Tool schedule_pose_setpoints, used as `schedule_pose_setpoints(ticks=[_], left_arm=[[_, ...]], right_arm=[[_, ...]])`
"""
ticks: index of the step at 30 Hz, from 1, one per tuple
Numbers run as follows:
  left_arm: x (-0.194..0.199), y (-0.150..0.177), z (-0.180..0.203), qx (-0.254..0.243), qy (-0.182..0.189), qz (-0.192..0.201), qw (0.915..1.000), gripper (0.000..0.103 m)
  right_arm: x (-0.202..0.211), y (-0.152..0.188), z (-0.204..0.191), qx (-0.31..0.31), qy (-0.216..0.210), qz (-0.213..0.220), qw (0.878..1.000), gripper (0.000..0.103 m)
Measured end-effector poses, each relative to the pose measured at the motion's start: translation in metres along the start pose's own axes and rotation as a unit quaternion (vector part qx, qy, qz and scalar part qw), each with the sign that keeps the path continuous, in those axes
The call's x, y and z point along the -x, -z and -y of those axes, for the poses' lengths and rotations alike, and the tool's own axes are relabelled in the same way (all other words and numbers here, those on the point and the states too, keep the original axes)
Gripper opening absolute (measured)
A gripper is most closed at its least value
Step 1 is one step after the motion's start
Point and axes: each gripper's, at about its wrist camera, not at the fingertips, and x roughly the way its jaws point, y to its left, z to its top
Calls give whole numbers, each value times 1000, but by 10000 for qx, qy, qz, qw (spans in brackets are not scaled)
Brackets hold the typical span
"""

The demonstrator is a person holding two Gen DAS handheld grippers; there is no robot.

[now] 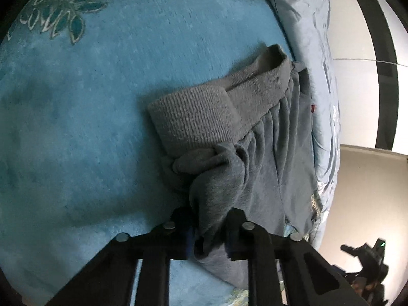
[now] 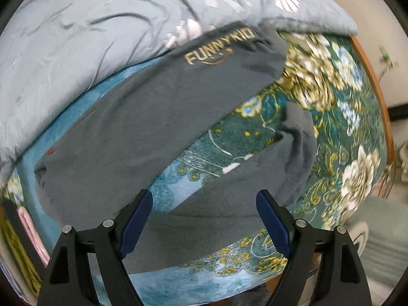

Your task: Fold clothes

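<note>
Grey sweatpants point(image 1: 267, 153) lie on a blue floral bedspread point(image 1: 76, 127). In the left wrist view my left gripper point(image 1: 207, 219) is shut on a bunch of grey fabric just below the ribbed waistband point(image 1: 193, 117). In the right wrist view the two legs spread apart: one point(image 2: 142, 117) carries gold "FUNNYKID" lettering, the other point(image 2: 255, 186) runs under my right gripper point(image 2: 204, 204). That gripper is open, its blue pads point(image 2: 135, 221) hovering just above the nearer leg, holding nothing.
A grey flowered quilt point(image 2: 102, 25) lies bunched along the far side of the pants. The bed's wooden edge point(image 2: 374, 89) runs on the right. Pink and yellow cloth point(image 2: 25, 229) sits at the left edge. White wall and dark frame point(image 1: 382, 76) stand beyond.
</note>
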Motion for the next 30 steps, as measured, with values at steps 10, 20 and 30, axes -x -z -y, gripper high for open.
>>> schedule_pose_setpoints(ticks=[10,20,30], left_arm=[[4,5,-17,394,-318,-36,9987,14],[4,2,-8,87,-447,-264,9986,18],[5,10,-4,61,-731,-216,9971,21]], right_arm=[[-30,-1,76,-679,-455,-46,9966,84],[-87,7,181,-1522,-557,-362,9861,84],[-157,26,227,-2492,-863,-840,9609,72]])
